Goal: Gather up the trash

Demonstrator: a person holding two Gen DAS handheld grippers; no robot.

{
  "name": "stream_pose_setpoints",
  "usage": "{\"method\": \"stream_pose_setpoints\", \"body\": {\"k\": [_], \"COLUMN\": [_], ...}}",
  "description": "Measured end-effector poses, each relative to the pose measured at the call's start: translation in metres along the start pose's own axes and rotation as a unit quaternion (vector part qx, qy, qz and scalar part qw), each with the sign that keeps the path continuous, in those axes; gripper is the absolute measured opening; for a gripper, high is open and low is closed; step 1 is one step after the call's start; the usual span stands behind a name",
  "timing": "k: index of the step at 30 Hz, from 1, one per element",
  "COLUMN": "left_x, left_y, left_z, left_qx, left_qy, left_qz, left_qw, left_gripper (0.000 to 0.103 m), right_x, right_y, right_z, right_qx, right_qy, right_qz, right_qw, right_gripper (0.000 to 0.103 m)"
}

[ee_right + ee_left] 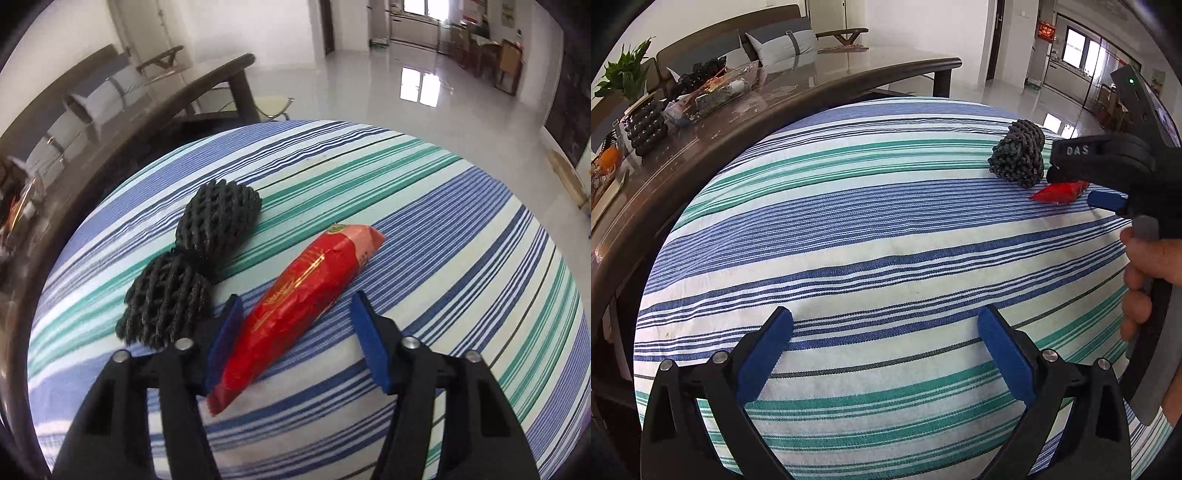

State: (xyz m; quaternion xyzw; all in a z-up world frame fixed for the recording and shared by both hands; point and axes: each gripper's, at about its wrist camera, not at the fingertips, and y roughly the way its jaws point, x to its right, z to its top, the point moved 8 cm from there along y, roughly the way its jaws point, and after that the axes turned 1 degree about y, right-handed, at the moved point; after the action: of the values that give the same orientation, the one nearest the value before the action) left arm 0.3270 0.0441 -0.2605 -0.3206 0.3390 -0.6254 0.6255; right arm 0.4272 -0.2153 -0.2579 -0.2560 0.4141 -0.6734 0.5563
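Straddling a crinkled red wrapper [303, 302], the right tool [295, 343] stands part-open, gripping nothing.

red wrapper [306, 295] between right gripper [295, 347] pads — untouched, foam net [192, 266] beside

left wrist: steep-down, close | right wrist: same | shared: striped cloth [886, 229]

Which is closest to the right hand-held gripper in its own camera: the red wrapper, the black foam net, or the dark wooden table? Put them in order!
1. Red wrapper: between the right hand-held gripper's fingers.
2. Black foam net: just left, on the striped cloth.
3. Dark wooden table: far back left.
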Motion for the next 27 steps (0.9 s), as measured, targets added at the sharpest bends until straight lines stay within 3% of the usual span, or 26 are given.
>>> {"method": "stream_pose_setpoints", "body": {"k": [1, 4, 12, 14, 18, 21, 27], "left_x": [0.0, 0.0, 0.0, 0.0, 0.0, 0.0, 0.003], "left_y": [0.0, 0.0, 0.0, 0.0, 0.0, 0.0, -0.003], "left_z": [0.0, 0.0, 0.0, 0.0, 0.0, 0.0, -0.004], "left_qx": [0.0, 0.0, 0.0, 0.0, 0.0, 0.0, -0.005], "left_qy": [0.0, 0.0, 0.0, 0.0, 0.0, -0.001, 0.017], "left_qz": [0.0, 0.0, 0.0, 0.0, 0.0, -0.002, -0.015], "left_qw": [1.0, 1.0, 1.0, 1.0, 1.0, 1.0, 0.9997], "left_gripper": [0.099, 0.099, 0.099, 0.099, 0.099, 0.099, 0.098], "right_x": [0.002, 0.02, 0.073, 0.083, 0.083, 0.073, 0.07], "right_y": [-0.003, -0.016, -0.061, -0.073, -0.081, -0.077, -0.072], "right_z": [-0.002, -0.014, -0.073, -0.09, -0.115, -0.119, -0.111], "right_qx": [0.001, -0.006, -0.045, -0.036, -0.009, 0.013, 0.009], "right_qy": [-0.011, -0.043, -0.147, -0.16, -0.174, -0.184, -0.176], "right_qz": [0.006, 0.021, 0.068, 0.072, 0.073, 0.061, 0.063], "right_qw": [1.0, 0.999, 0.986, 0.984, 0.982, 0.981, 0.982], "right_gripper": [0.035, 0.026, 0.026, 0.03, 0.075, 0.085, 0.088]}}
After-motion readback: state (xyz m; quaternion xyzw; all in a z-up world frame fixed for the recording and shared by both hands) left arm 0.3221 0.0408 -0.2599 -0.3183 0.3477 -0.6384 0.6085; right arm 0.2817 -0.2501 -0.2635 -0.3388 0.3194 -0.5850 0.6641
